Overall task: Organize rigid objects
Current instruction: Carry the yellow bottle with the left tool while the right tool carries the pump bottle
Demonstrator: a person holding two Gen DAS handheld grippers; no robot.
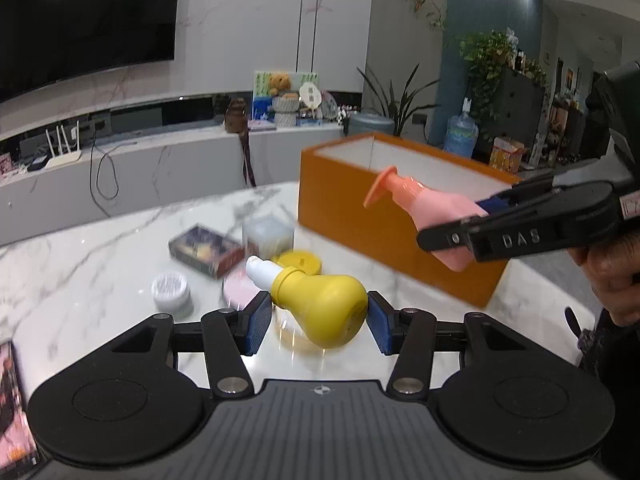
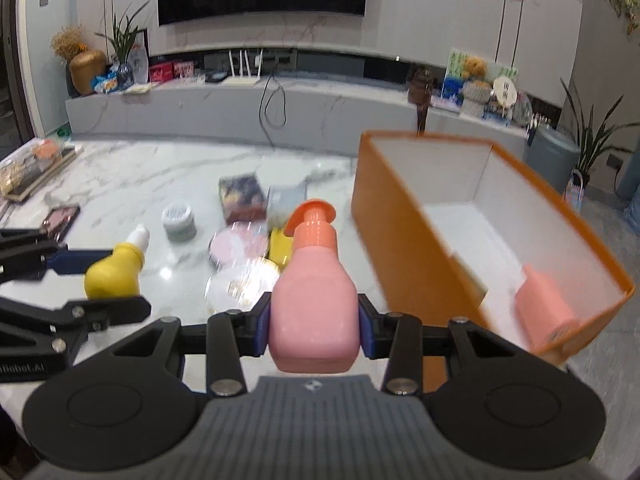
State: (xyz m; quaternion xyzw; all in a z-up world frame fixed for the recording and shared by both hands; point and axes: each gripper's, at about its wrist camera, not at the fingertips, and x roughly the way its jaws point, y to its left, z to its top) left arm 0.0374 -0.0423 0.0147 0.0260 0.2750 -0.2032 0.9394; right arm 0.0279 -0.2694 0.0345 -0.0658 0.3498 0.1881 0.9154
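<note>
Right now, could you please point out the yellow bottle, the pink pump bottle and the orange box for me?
yellow bottle (image 1: 324,312): left wrist view, on its rounded body.
pink pump bottle (image 2: 314,308): right wrist view, on its body.
orange box (image 2: 384,232): right wrist view, on its outer side wall.

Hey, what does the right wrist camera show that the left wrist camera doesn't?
Only the right wrist view looks down into the orange box: a pink bottle-like item already lies inside it. It also shows a gold vase on the far counter.

Only the left wrist view shows the blue water jug on the floor and the hand holding the right gripper.

Both show the yellow bottle clamped in the left gripper, the pink pump bottle clamped in the right gripper, the grey jar and the marble table.
</note>
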